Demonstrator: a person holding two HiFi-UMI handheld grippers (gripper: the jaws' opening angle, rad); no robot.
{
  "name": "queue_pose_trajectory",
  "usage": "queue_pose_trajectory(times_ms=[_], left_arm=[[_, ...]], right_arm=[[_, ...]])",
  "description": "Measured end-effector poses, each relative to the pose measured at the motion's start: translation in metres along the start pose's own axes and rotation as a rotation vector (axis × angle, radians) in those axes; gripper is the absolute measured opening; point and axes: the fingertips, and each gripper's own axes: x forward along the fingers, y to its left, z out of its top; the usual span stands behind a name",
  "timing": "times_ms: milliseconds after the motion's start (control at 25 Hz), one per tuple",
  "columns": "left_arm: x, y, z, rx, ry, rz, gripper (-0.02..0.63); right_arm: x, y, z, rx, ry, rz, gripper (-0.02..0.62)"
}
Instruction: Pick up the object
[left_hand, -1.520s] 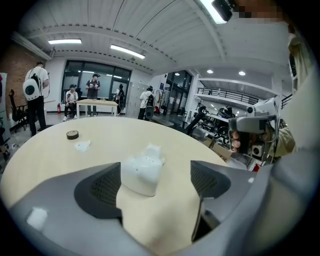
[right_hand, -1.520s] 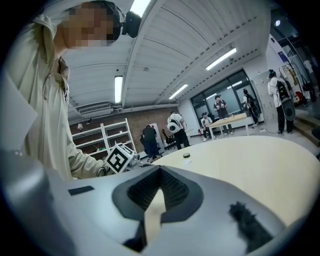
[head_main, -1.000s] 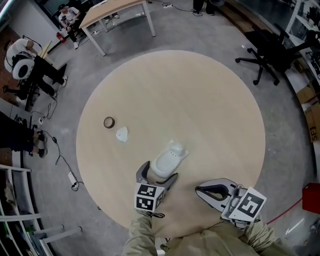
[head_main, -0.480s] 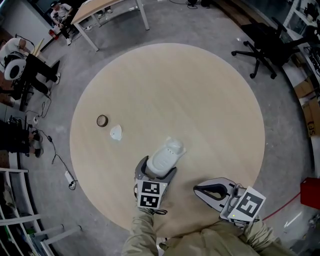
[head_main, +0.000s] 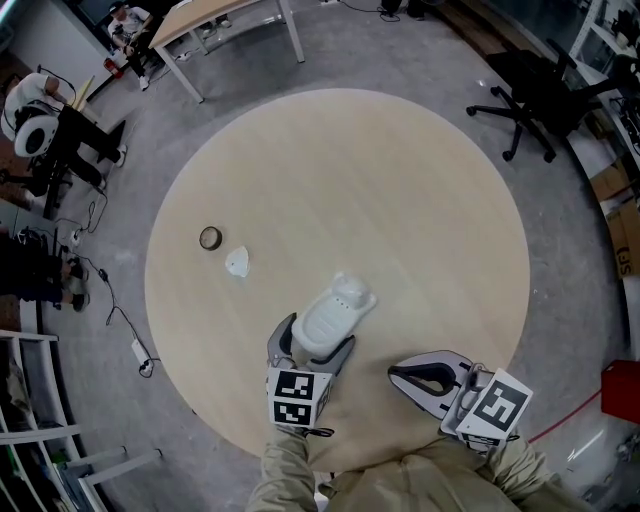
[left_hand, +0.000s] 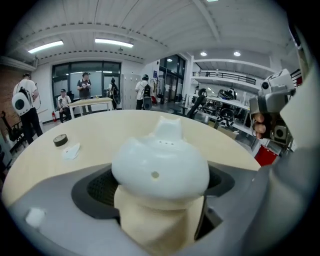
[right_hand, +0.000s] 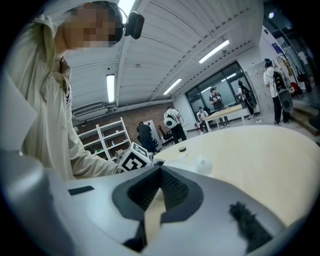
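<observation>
The object is a white, rounded plastic thing (head_main: 332, 312) with a small knob at its far end, near the front of the round beige table (head_main: 400, 200). My left gripper (head_main: 315, 346) is shut on its near end, one jaw on each side. In the left gripper view the white object (left_hand: 160, 165) fills the space between the jaws of the left gripper (left_hand: 160, 202). Whether it rests on the table or hangs just above it, I cannot tell. My right gripper (head_main: 418, 379) is at the front right of the table, shut and holding nothing; the right gripper (right_hand: 159, 175) shows its jaws pressed together.
A small tape roll (head_main: 210, 238) and a white scrap (head_main: 238, 262) lie at the table's left side. A black office chair (head_main: 540, 95) stands beyond the table at the right, and a wooden table (head_main: 220, 20) at the far left. People stand in the background.
My left gripper has pushed forward round the white object and its jaws have drawn in on it. The right gripper has stayed in place.
</observation>
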Motion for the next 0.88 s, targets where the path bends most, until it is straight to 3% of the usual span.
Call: queue_pose_trajectory(times_ms=[120, 480, 880], left_arm=[[-0.02, 0.002, 0.012, -0.023, -0.058, 0.028, 0.492], [-0.087, -0.026, 0.038, 0.053, -0.19, 0.056, 0.492], [-0.131, -0.071, 0.041, 0.099, -0.293, 0.038, 0.488]], right_arm=[[-0.003, 0.004, 0.005, -0.023, -0.01, 0.001, -0.005], [-0.018, 0.033, 0.021, -0.116, -0.042, 0.016, -0.005], [-0.038, 0.08, 0.03, -0.221, -0.092, 0.009, -0.005]])
